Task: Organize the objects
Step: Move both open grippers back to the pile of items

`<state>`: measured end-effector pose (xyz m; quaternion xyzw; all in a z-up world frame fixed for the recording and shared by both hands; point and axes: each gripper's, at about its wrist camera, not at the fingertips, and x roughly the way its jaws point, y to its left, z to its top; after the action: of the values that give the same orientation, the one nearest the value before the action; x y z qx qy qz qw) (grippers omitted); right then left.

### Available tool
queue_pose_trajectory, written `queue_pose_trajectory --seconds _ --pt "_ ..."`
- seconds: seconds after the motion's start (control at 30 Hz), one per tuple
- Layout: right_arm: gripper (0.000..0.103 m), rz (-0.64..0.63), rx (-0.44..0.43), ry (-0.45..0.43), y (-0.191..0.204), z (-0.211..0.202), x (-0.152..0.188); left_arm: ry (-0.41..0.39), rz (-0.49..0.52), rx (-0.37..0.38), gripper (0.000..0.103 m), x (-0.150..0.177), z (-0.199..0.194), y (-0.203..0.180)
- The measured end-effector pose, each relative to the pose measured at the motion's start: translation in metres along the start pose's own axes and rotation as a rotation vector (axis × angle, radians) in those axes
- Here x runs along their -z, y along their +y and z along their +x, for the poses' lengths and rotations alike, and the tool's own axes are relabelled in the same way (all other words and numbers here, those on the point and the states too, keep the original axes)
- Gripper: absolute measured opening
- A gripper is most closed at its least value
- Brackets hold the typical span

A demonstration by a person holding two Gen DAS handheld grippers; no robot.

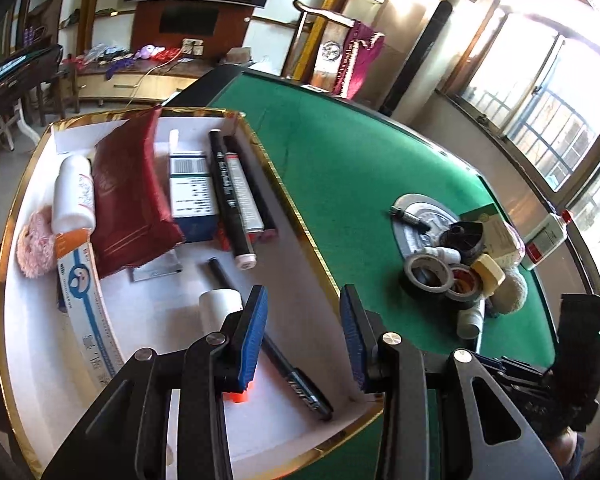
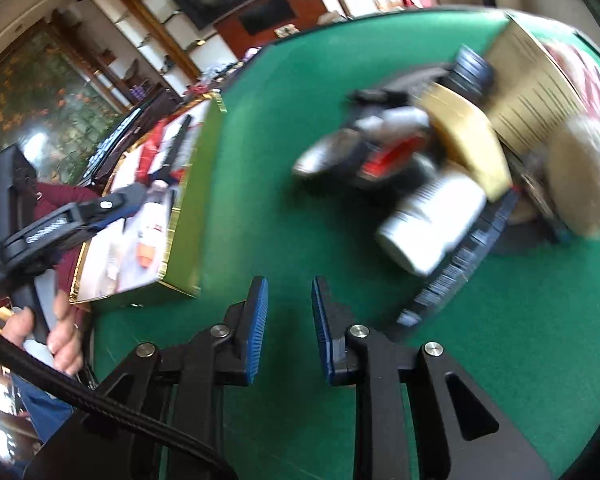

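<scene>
A white box with a gold rim point(image 1: 285, 184) sits on the green table point(image 1: 348, 168). In it lie a red pouch point(image 1: 128, 200), a white bottle point(image 1: 74, 196), a pink plush point(image 1: 34, 244), a carton point(image 1: 190, 188), markers point(image 1: 228, 196) and a black pen point(image 1: 296, 384). My left gripper point(image 1: 304, 336) hangs open above the box's near right corner, with nothing between its pads. A blurred pile lies to the right: tape rolls point(image 1: 428, 276), a white bottle point(image 2: 432, 224), a cream puff point(image 2: 580, 176). My right gripper point(image 2: 290, 312) is open and empty over bare felt, short of the pile.
A booklet point(image 2: 536, 92) and a yellowish tape roll point(image 2: 472, 140) lie in the pile, on a silver plate point(image 1: 408, 204). A clear bottle point(image 1: 548, 240) stands at the table's right edge. A hand point(image 2: 60, 340) holds the left gripper beside the box point(image 2: 188, 208).
</scene>
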<state>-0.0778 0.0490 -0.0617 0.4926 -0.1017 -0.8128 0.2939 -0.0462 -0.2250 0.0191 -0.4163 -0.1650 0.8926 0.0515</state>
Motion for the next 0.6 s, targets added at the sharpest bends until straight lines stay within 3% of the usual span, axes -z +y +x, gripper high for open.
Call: queue_pose_trajectory --seconds 0.17,0.27,0.33,0.4,0.47,0.6 --pt "0.020 0.036 0.075 -0.025 -0.032 -0.026 0.008 -0.005 0.055 0.046 0.032 0.002 -0.002 -0.016" --pt "0.020 0.055 0.165 -0.078 -0.056 -0.052 0.015 -0.001 0.096 0.066 0.032 0.005 0.000 -0.028" --pt "0.020 0.062 0.168 -0.124 -0.065 -0.068 0.016 0.003 0.119 0.078 0.032 0.007 0.002 -0.036" --pt "0.026 0.071 0.178 -0.160 -0.073 -0.082 0.015 0.015 0.146 0.095 0.032 0.010 0.004 -0.045" --pt "0.038 0.057 0.232 -0.174 -0.075 -0.086 0.012 0.026 0.169 0.095 0.032 0.013 0.008 -0.053" --pt "0.038 0.005 0.338 -0.134 -0.077 -0.074 0.011 0.048 0.199 0.086 0.032 0.019 0.015 -0.063"
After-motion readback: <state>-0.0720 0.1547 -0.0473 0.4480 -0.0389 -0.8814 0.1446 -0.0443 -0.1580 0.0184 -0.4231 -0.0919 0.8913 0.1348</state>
